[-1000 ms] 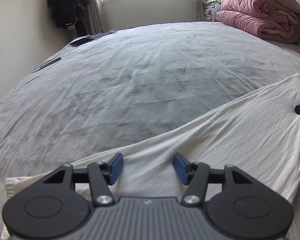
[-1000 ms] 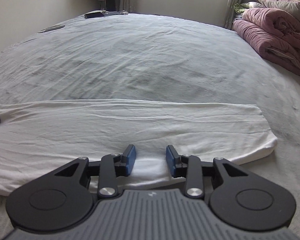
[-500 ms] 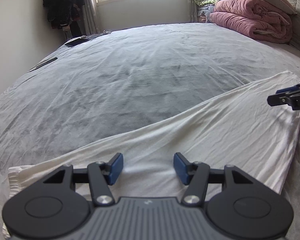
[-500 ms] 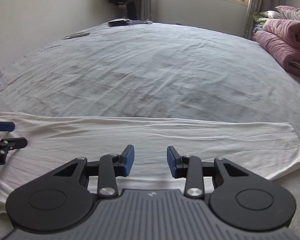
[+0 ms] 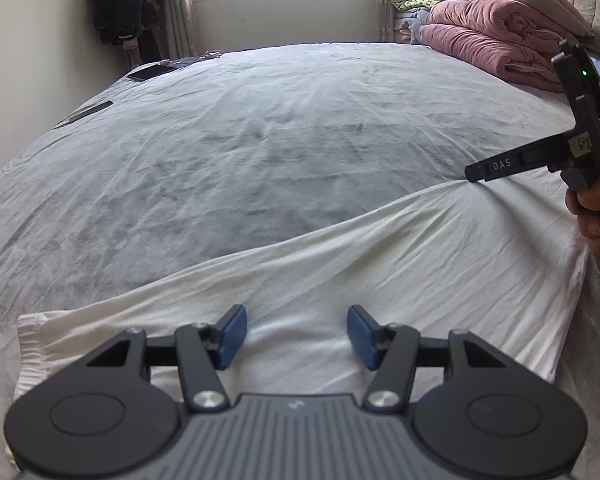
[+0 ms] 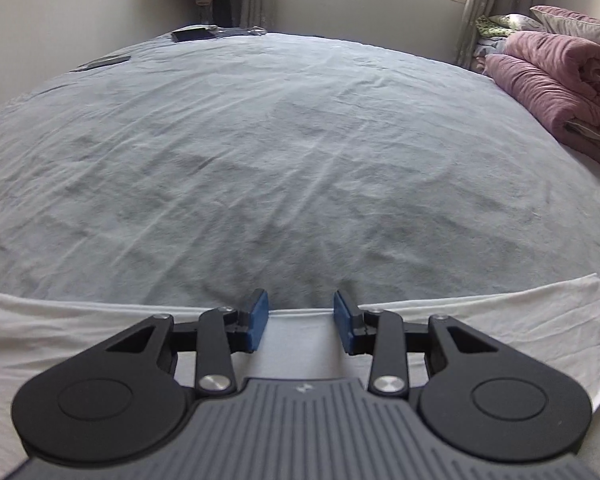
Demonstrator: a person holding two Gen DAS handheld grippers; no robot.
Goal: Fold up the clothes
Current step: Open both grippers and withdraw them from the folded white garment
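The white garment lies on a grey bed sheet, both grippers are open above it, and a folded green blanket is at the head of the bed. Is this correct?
One detail is wrong: the folded blanket is pink, not green, as the left wrist view shows. The rest holds: the white garment lies on the grey bed sheet, with the left gripper and right gripper open above it.

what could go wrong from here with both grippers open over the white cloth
1. The right hand-held gripper sits at the far edge of the white cloth, jaws open; closing there may also pinch the grey bedsheet.
2. The cloth is already creased and bunched near the right fingertip, so a fold could lock wrinkles in.
3. The left hand-held gripper is over mid-cloth, not an edge, so the fold may go uneven.
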